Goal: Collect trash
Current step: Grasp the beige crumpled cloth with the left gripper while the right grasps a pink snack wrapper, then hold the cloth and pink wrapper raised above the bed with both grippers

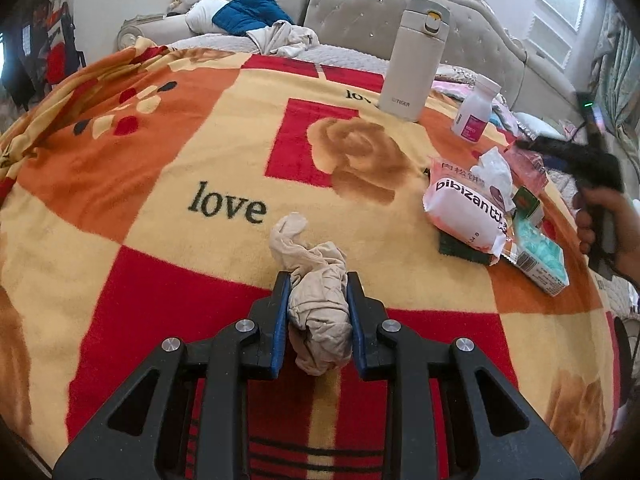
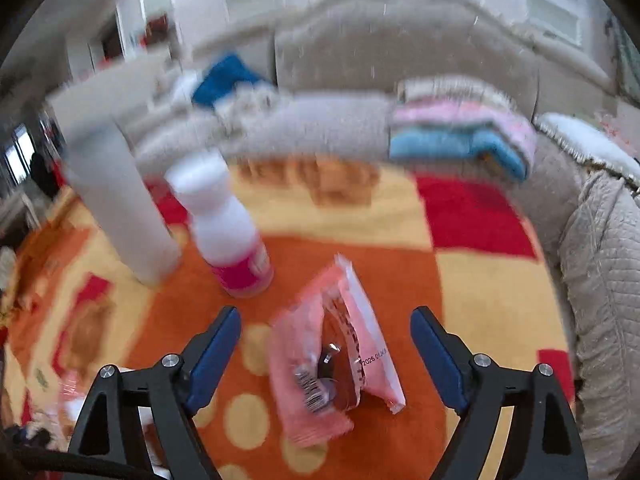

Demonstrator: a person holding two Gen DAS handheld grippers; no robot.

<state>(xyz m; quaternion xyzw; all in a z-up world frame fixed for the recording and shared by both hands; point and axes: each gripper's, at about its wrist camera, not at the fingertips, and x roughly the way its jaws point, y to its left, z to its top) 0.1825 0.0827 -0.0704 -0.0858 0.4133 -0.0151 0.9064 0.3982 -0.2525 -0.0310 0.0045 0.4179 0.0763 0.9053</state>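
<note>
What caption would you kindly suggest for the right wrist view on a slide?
Right claw open above a pink snack wrapper on the patterned blanket, white bottle behind.

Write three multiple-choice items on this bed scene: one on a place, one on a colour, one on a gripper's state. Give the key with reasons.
1. Where does the pink wrapper lie?
A. between the right gripper's open jaws
B. on the thermos
C. on the sofa

2. What colour is the small bottle's label?
A. green
B. pink
C. black

3. What is the left gripper doing?
A. standing open and empty
B. clamping a beige crumpled wad
C. holding the thermos

Key: 1 A, wrapper on the blanket between spread pads; 2 B, pink band near its base; 3 B, pads press its sides.
</note>
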